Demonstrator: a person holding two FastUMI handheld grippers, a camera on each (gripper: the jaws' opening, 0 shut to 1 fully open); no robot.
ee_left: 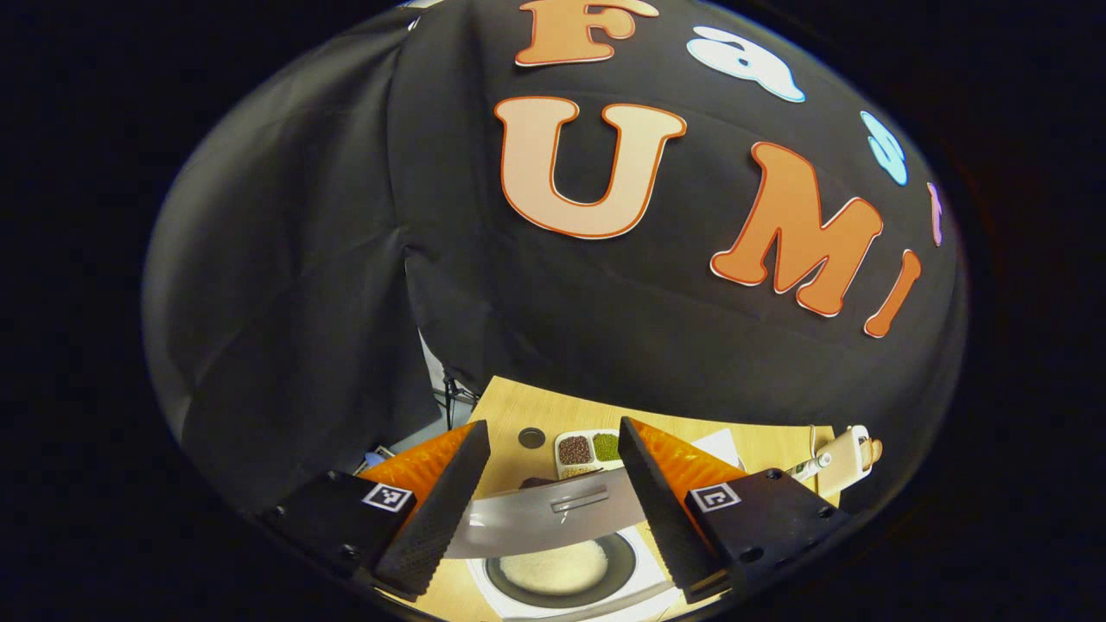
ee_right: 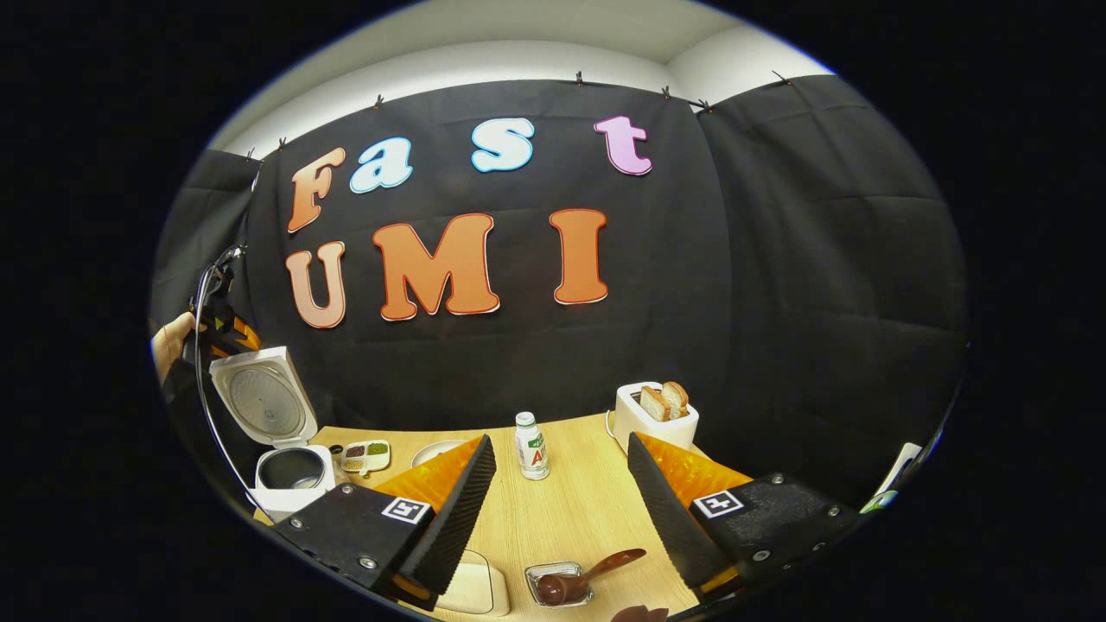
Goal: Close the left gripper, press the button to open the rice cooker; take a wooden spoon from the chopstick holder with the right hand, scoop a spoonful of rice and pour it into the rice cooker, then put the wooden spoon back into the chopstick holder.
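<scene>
The white rice cooker (ee_right: 289, 471) stands at the table's left end with its lid (ee_right: 263, 399) up. In the left gripper view I look down on it: the raised lid (ee_left: 553, 511) is seen edge on, and the dark inner pot (ee_left: 560, 566) below looks whitish inside. My left gripper (ee_left: 553, 505) hangs open above the cooker, touching nothing. It also shows beside the lid, held by a hand (ee_right: 168, 341). My right gripper (ee_right: 562, 510) stands open over the table. A wooden spoon (ee_right: 596, 572) lies just ahead of it, its bowl in a small clear container (ee_right: 557, 586).
A divided tray of beans (ee_right: 365, 454) and a white plate (ee_right: 435, 450) sit right of the cooker. A small bottle (ee_right: 531, 446) stands mid-table, and a white toaster (ee_right: 655, 419) with bread is at the back right. A white flat object (ee_right: 471, 589) lies near my right gripper's left finger.
</scene>
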